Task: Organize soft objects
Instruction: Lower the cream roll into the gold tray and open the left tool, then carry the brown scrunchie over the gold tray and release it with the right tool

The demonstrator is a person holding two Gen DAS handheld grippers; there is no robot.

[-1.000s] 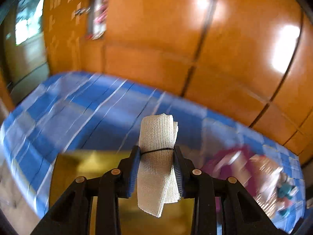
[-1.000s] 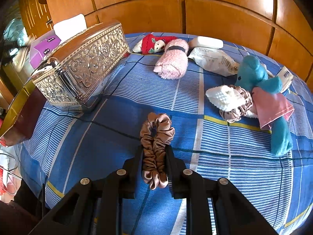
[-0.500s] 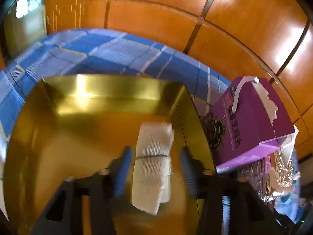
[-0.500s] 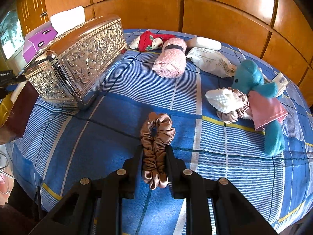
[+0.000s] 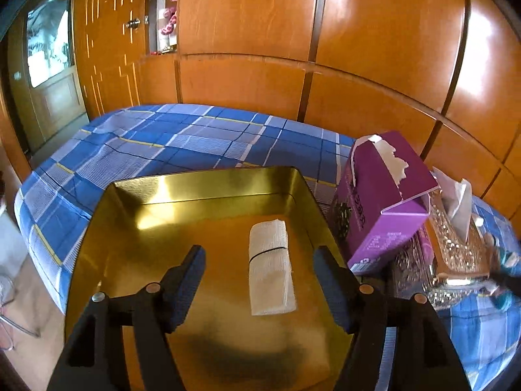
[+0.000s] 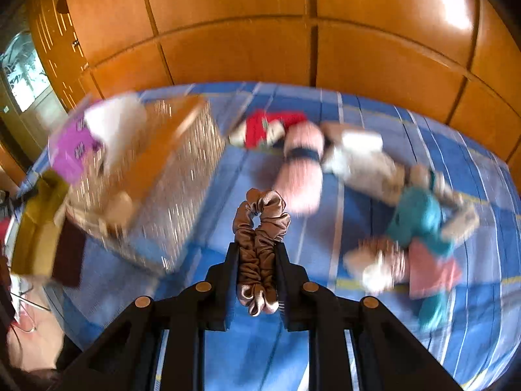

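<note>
the bed with its blue plaid cover fills the middle of both views, backed by orange wood panelling from nine o'clock round to three. on it, in the left wrist view, sits a gold tin box, open at the top, its near edge toward six o'clock and its far wall toward twelve. at three o'clock of the box stands a purple tissue box, just beside an ornate silver box. the left gripper hangs over the gold tin with its jaws opening, both blue pads apart from anything. on the tin's floor between them, nearer the right pad, lies a white gauze roll with a thin black band round its middle; its long axis runs from six to twelve o'clock, tilted slightly toward eleven at the far end. only this view shows the roll and the tin's inside. the right wrist view is blurred by motion, yet it alone shows the soft pile: a pink plush at one o'clock, a red item at twelve, a teal toy at three. the right gripper is clamped tight on a brown satin scrunchie, squeezed into a long loop pointing toward twelve o'clock, its far end poking past the fingertips, above the cover.
</note>
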